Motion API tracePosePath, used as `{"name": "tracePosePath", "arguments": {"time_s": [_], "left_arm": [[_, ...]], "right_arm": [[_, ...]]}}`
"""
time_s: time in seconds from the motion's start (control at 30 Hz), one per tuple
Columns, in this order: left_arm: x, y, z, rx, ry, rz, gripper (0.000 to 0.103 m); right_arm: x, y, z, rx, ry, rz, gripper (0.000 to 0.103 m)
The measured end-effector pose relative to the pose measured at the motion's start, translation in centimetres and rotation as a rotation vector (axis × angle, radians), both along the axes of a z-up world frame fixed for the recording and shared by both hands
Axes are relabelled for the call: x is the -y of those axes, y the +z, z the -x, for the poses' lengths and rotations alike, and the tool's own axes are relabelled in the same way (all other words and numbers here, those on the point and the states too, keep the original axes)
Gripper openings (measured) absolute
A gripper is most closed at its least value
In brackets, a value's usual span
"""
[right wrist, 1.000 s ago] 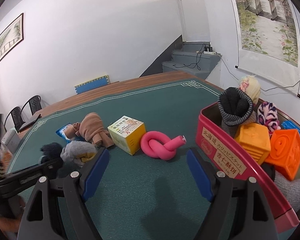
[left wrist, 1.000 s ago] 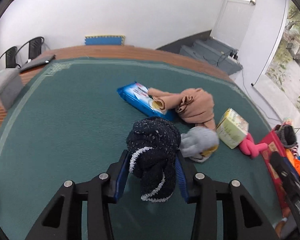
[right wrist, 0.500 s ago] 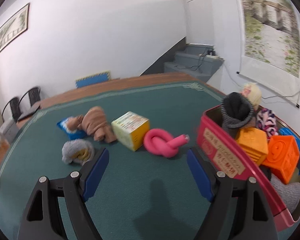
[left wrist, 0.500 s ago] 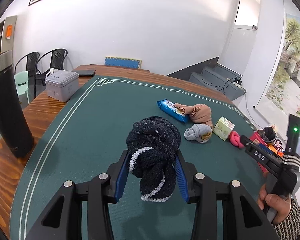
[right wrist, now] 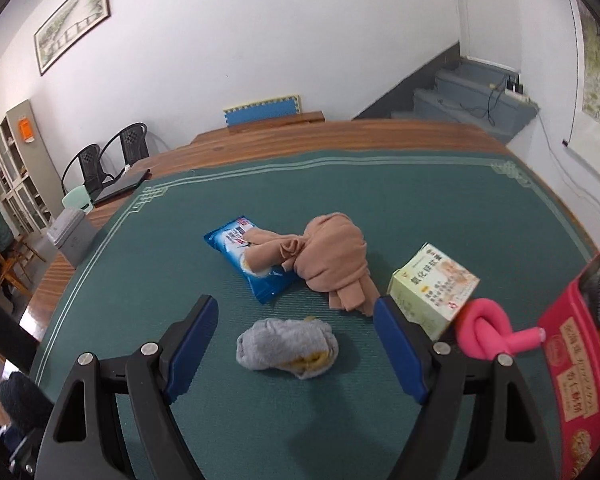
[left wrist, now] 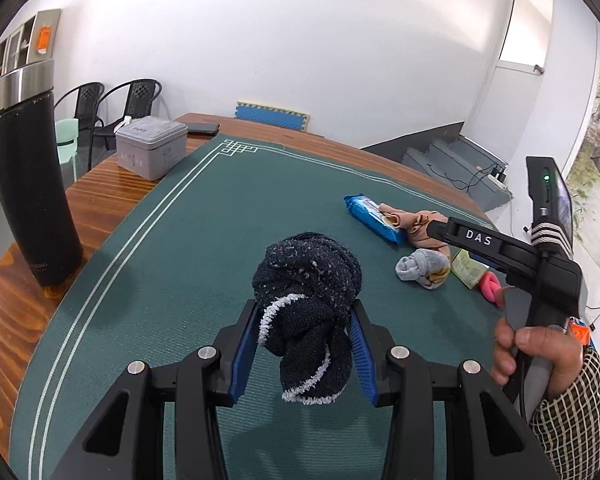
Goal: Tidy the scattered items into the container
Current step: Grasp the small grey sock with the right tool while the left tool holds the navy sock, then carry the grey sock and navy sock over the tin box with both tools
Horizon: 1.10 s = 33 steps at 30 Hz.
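My left gripper (left wrist: pixel 304 344) is shut on a dark navy sock bundle (left wrist: pixel 306 280) and holds it above the green mat. My right gripper (right wrist: pixel 296 344) is open, hovering over a grey sock ball (right wrist: pixel 288 346) that lies between its fingers. Behind it lie a blue snack packet (right wrist: pixel 244 264), a tan sock bundle (right wrist: pixel 332 260), a pale green box (right wrist: pixel 434 286) and a pink knotted tube (right wrist: pixel 488 332). The red container (right wrist: pixel 576 364) stands at the right edge, holding a dark knit item. The right gripper also shows in the left wrist view (left wrist: pixel 480 240).
A black flask (left wrist: pixel 28 176) and a grey tin (left wrist: pixel 150 152) stand on the wooden table edge at the left. The green mat (right wrist: pixel 380 208) covers the table. Chairs stand beyond the far left corner.
My left gripper rose and drew back with the navy sock bundle. My right gripper swung left from the red container to over the grey sock ball.
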<state>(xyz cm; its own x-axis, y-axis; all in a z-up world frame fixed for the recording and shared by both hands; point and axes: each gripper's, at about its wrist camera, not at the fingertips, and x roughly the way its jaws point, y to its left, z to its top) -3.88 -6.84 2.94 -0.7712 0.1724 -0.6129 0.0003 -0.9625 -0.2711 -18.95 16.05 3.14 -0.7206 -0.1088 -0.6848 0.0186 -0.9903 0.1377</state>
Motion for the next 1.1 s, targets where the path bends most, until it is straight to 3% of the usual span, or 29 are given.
{"name": "tracePosePath", "arguments": {"time_s": [0.23,0.3,0.37,0.57,0.8,1.1], "left_arm": [[-0.1,-0.1,-0.1,-0.009,0.019,0.014,0.045],[0.1,-0.4,0.2,0.004,0.028,0.014,0.045],[0.1,-0.6,0.3,0.015,0.029,0.015,0.045],[0.1,-1.2,0.7,0.037,0.028,0.022,0.045],[0.1,-1.5,0.9,0.044,0.034,0.038,0.045],[-0.4,-1.7,0.9,0.042,0.017,0.048,0.045]], "right_arm": [[0.4,-3.2,1.5,0.071,0.019,-0.023,0.081],[0.5,-3.8,1.7,0.088,0.033,-0.019,0.074],[0.5,-3.8,1.4,0.1,0.041,-0.016,0.06],[0.3,-3.6,0.7,0.086,0.049,-0.007,0.054],[-0.8,-2.9,-0.8,0.052,0.054,0.024,0.053],[-3.4,0.2,-5.3,-0.025,0.067,0.054,0.053]]}}
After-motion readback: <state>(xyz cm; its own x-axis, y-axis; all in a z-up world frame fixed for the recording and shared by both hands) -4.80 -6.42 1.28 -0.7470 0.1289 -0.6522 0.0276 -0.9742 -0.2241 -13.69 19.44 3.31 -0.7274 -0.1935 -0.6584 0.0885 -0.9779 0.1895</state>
